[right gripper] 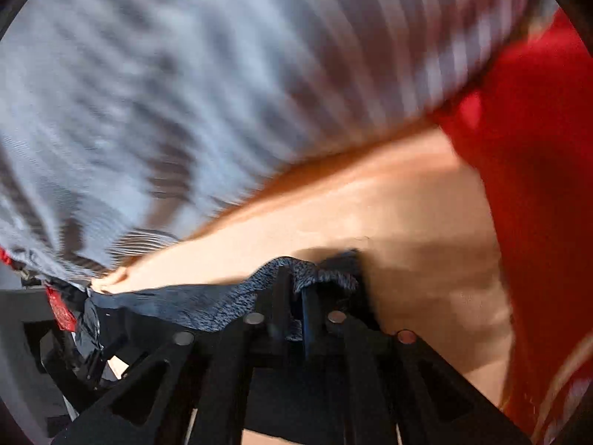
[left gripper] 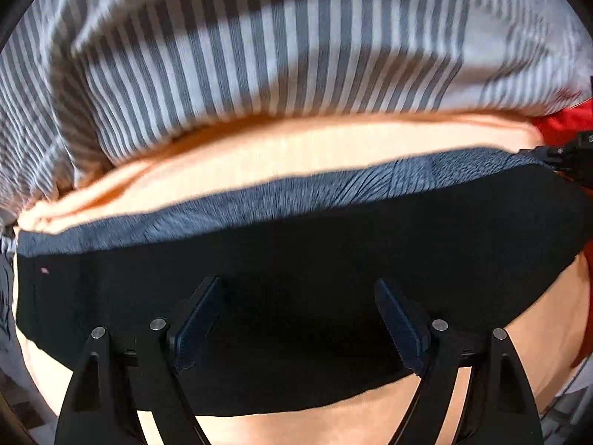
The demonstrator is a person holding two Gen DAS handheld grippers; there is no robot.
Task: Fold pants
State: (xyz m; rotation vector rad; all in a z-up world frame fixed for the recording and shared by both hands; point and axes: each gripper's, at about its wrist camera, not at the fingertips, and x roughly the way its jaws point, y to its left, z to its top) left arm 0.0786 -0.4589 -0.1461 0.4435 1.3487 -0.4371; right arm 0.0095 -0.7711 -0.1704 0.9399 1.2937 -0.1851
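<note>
The left claw (left gripper: 296,319) hangs over the pants (left gripper: 296,244) pointing down, its two fingers (left gripper: 200,319) spread wide with nothing between them; whether their tips touch the cloth cannot be told. The right claw (right gripper: 302,296) is nearly closed, and the blue-grey waistband (right gripper: 237,296) bunches up right between its fingers (right gripper: 307,304), so it appears to be pinching that edge, though blur makes the contact hard to confirm.

The pants are black with a ribbed, heathered blue-grey waistband, and lie spread flat across a peach-coloured sheet (left gripper: 259,155), which seems to cover a bed. In the left wrist view the waistband runs as a long band along the far edge of the dark cloth, and the right claw shows at its right end. Beyond the sheet lies a grey-and-white striped blanket (left gripper: 259,55), and a red cloth (right gripper: 537,148) sits off to the right.

The pants look light, soft and limp, likely to sag and wrinkle rather than hold any shape. The waistband is the thicker, firmer part and judged the best place to take hold, one claw near each end, so the fabric stays taut while it is lifted and folded over. Gripping the thin black body would probably only bunch it.
</note>
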